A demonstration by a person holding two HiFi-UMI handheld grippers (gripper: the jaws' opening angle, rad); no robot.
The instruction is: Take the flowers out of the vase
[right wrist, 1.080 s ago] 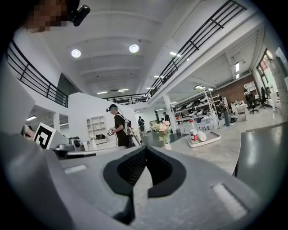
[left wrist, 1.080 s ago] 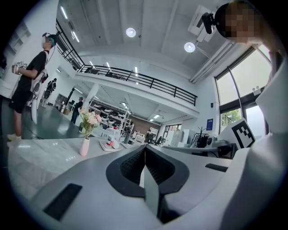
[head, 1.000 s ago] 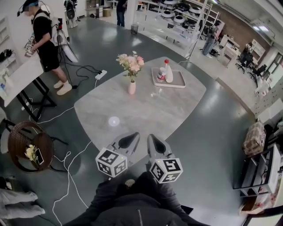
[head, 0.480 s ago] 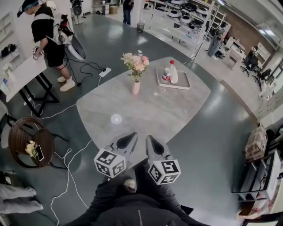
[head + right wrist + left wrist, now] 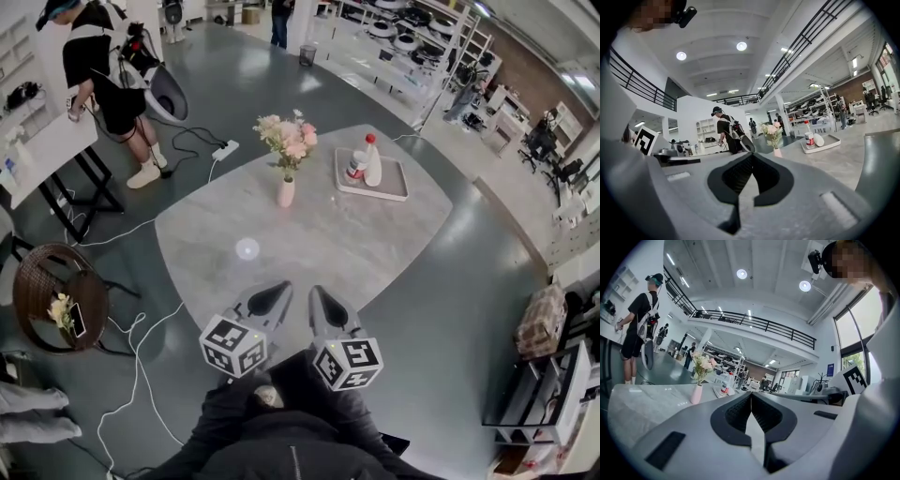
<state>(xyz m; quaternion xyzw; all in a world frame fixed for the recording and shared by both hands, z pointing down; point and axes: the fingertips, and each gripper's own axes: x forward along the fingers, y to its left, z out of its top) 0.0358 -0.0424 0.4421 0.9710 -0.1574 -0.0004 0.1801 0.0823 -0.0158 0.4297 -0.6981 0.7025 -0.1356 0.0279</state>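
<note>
Left gripper (image 5: 279, 289) and right gripper (image 5: 317, 292) both pressed together, empty, side by side over the near edge of the table (image 5: 375, 244); flowers (image 5: 286, 139) in pink vase (image 5: 285, 193), well ahead of both tips.

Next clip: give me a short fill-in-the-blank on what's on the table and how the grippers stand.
1. The flowers stand in a vase whose colour is ____.
2. The red-capped bottle stands on a ____.
3. In the head view, the bottle is to the ____ of the vase.
4. The fingers of the left gripper and the right gripper are ____, with nothing between them.
Missing words: pink; tray; right; shut.
</note>
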